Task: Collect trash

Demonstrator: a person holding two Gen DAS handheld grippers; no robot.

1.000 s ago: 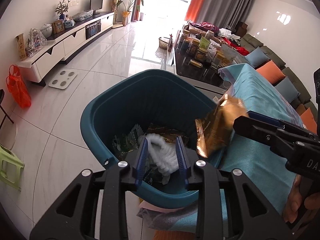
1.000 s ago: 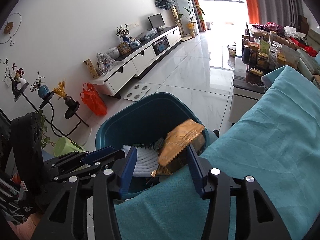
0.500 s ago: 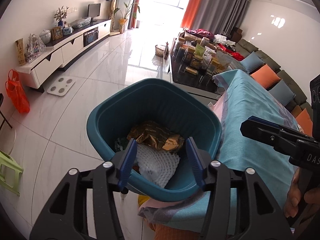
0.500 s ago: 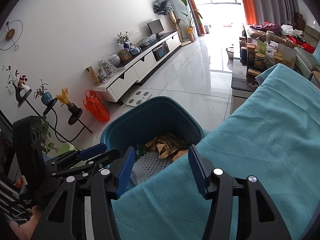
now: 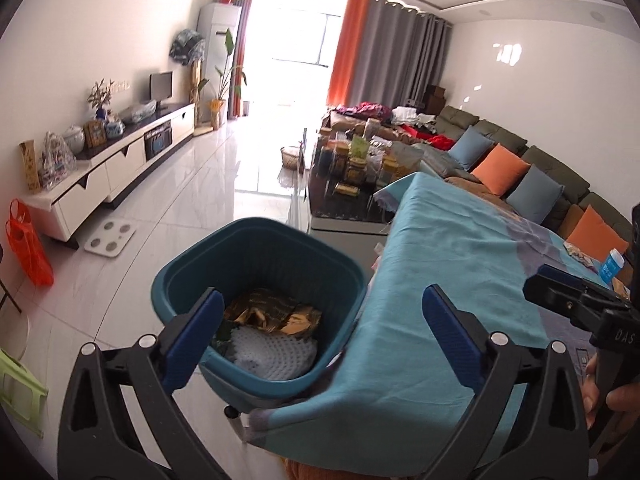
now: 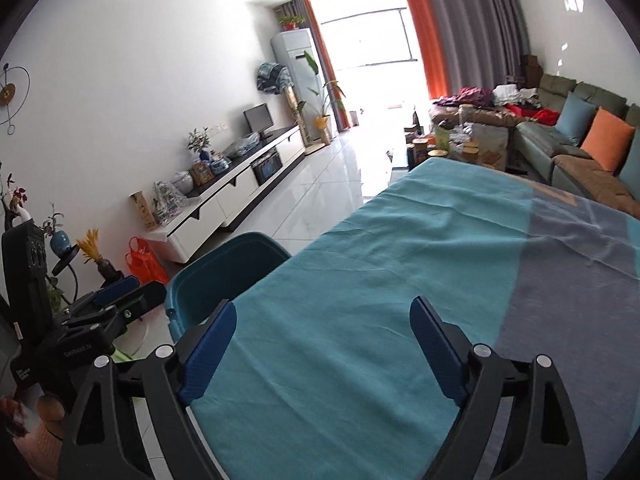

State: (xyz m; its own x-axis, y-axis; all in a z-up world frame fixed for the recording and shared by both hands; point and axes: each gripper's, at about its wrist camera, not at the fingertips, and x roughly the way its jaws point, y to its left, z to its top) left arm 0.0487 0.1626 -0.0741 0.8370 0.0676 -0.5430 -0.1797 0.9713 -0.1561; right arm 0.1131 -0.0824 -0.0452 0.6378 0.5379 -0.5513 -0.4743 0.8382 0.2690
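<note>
Teal bin (image 5: 256, 264) on the floor, hard against the left edge of the cloth-covered table (image 5: 452, 264). Inside the bin: gold wrapper (image 5: 276, 314) lying behind white foam net (image 5: 272, 354). More litter likely left, judging by a wrapper (image 5: 580, 254) and small blue bottle (image 5: 612, 266) far right of the bin.

Left gripper (image 5: 320, 336) above the bin's near rim, tilted down, jaws opening, nothing between them. Right gripper (image 6: 322, 340) right of the bin, over the table, jaws opening, empty.

I'm in a home's living room: a long sofa (image 5: 520, 152) with orange and blue cushions (image 5: 500, 168), a low white TV cabinet (image 5: 112, 172) carrying a small screen (image 5: 161, 84) and ornaments, curtains (image 5: 392, 52) at a bright window, potted plants (image 6: 324, 100), glossy tiled floor (image 5: 192, 200).
</note>
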